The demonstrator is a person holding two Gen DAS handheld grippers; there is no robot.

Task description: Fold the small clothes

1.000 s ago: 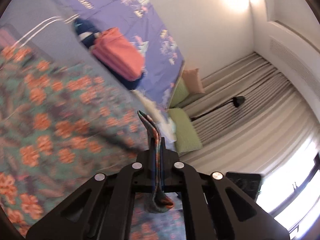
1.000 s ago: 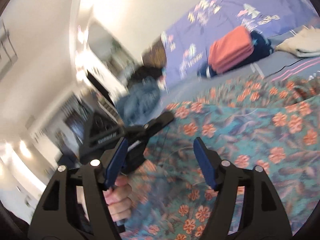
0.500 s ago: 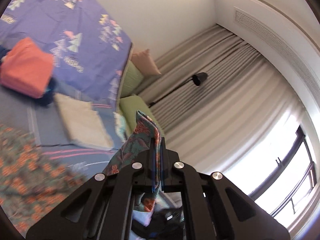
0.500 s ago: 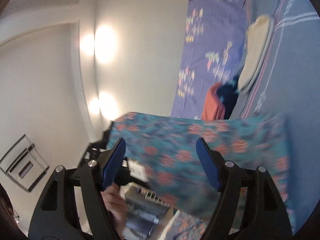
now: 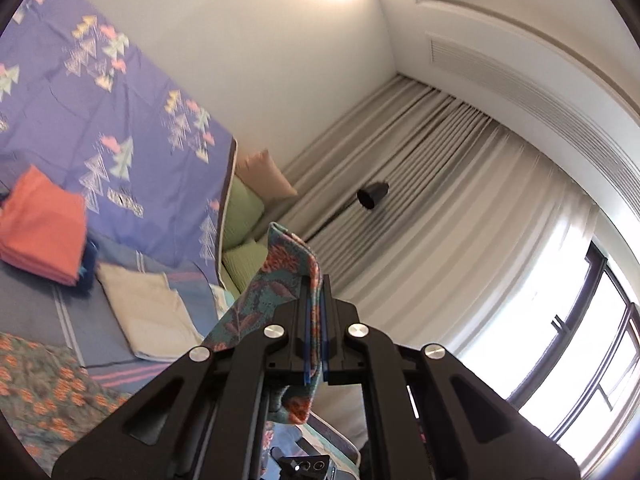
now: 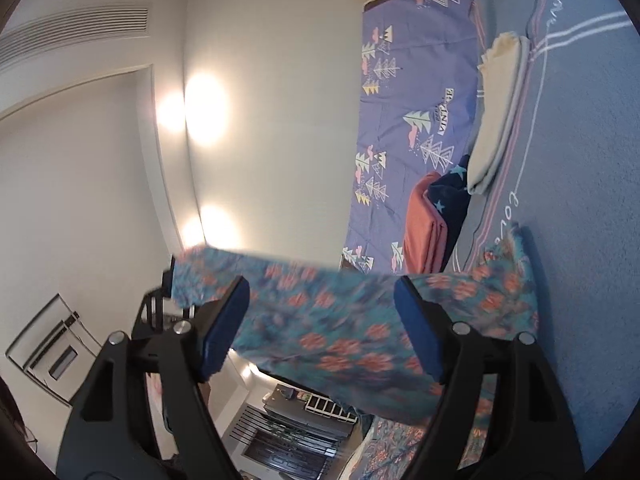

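- Overhead, in the left wrist view, the left gripper (image 5: 315, 320) had its two jaws clenched on a fold of the teal floral garment (image 5: 280, 276), the cloth pinched flat between the blue pads.
- From that pinch, one end of the garment rose above the fingertips and bent over, while another end hung below the jaws near the bottom of the frame.
- More of the same floral cloth lay on the bed (image 5: 36, 300) at the lower left of that view.
- Behind it, an orange folded stack (image 5: 40, 232) sat on a dark blue item, and a cream folded cloth (image 5: 148, 316) lay just beside them on the grey-blue cover.
- Farther back stood green cushions (image 5: 240, 216), a tan pillow (image 5: 266, 178), pleated curtains (image 5: 440, 220) and a black lamp head (image 5: 370, 196).
- Meanwhile, in the right wrist view, the right gripper (image 6: 322, 328) stood released, its blue pads (image 6: 224, 332) wide apart and gripping nothing.
- Beyond those open jaws the teal floral garment (image 6: 340, 320) stretched across the frame as a blurred band, lifted clear of the bed on its left side and reaching the bed (image 6: 592, 240) on its right.
- Whether the cloth touched the right pads I could not tell.
- Past the garment, the orange folded stack (image 6: 424, 232) and the cream folded cloth (image 6: 496, 112) lay on the cover, near the purple tree-patterned sheet (image 6: 400, 120).
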